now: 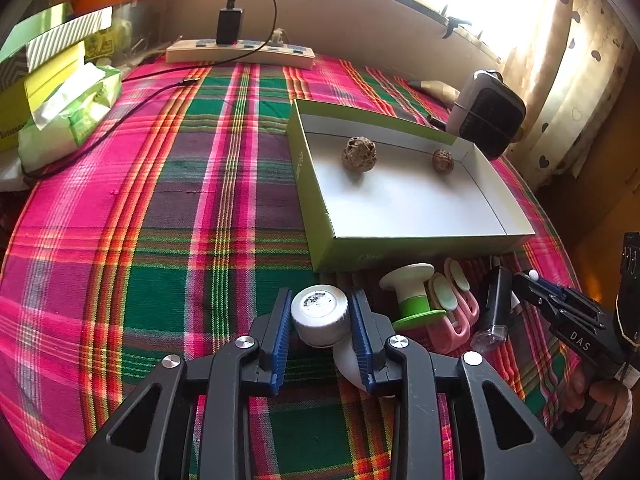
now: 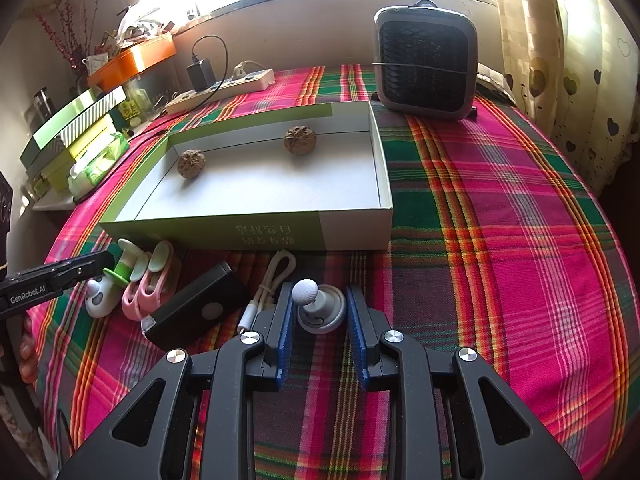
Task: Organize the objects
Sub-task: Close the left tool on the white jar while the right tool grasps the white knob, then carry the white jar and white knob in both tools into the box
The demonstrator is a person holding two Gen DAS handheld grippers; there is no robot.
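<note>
On the plaid tablecloth (image 1: pixel 160 200), the left gripper (image 1: pixel 320 320) sits low at six o'clock of its own view, its blue-padded jaws parted about as wide as the cap of a small white bottle (image 1: pixel 320 318) that lies on its side between them; the pads stand close at either side of the cap, and whether they press it cannot be told. Just beyond, toward twelve o'clock, rests the open green box (image 1: pixel 320 216), and inside it two walnuts, the left walnut (image 1: pixel 359 152) near the far left corner and the right walnut (image 1: pixel 443 161) by the far wall. At three o'clock of the bottle, along the box's near wall, lie a green and white spool (image 1: pixel 412 300), then pink clips (image 1: pixel 452 316), then a black rectangular device (image 1: pixel 496 304). In the right wrist view the white cable (image 2: pixel 268 288) lies looped just right of that device, at ten o'clock of the right gripper (image 2: pixel 320 316). That gripper's jaws stand parted around a white knob with a round ball top (image 2: pixel 320 308), a clear gap showing at the right pad, so it has hold of nothing. Farther off at one o'clock stands a small grey heater (image 2: pixel 426 60), with a power strip (image 2: pixel 224 88) at eleven o'clock by the wall.
</note>
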